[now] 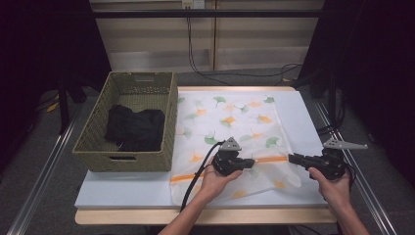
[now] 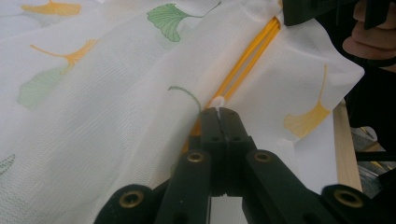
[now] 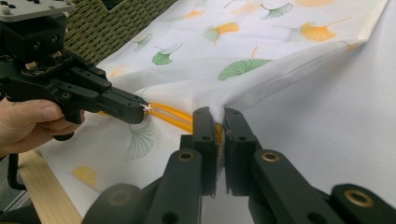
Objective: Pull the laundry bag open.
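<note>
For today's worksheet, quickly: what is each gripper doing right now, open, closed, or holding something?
Left gripper: closed on the white zipper pull of the mesh laundry bag.
Right gripper: closed on the bag's edge at the orange zipper.

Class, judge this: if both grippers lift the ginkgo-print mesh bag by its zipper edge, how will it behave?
The mesh bag will probably sag; it already folds around the left gripper and right gripper. It looks thin and see-through, so likely light. The pinched zipper edge may bunch.
</note>
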`<act>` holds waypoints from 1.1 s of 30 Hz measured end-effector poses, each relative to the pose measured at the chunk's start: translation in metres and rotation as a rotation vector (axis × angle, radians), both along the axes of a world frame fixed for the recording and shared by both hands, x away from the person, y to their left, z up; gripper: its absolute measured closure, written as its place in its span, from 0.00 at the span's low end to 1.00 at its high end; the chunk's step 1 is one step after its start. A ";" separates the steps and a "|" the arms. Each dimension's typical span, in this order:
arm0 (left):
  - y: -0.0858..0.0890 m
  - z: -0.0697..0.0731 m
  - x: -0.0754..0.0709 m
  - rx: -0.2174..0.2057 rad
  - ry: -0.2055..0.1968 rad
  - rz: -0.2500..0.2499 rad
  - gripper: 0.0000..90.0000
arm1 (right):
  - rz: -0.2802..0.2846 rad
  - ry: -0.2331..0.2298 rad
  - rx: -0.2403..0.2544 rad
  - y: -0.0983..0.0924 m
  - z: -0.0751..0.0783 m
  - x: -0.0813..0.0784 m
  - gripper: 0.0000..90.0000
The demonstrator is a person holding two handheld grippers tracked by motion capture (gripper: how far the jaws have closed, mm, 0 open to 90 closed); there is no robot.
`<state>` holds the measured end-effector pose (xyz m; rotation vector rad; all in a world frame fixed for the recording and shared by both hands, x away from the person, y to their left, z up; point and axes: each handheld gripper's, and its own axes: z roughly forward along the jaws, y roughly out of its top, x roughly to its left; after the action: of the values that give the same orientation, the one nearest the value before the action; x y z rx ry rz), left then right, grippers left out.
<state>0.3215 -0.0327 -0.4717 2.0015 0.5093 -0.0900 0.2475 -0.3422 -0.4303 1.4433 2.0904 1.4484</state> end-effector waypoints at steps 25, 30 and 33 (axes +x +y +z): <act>0.008 0.002 0.000 0.005 0.002 0.015 1.00 | -0.004 -0.004 -0.013 -0.001 0.000 0.000 0.95; 0.012 0.002 0.001 0.007 -0.003 0.018 1.00 | -0.011 -0.003 -0.012 -0.002 0.000 0.000 0.95; 0.014 0.002 0.001 0.018 0.000 0.026 1.00 | -0.010 -0.001 -0.011 -0.002 0.000 0.000 0.95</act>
<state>0.3222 -0.0189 -0.4695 2.0115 0.5374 -0.0693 0.2475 -0.3447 -0.4307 1.4467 2.0840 1.4320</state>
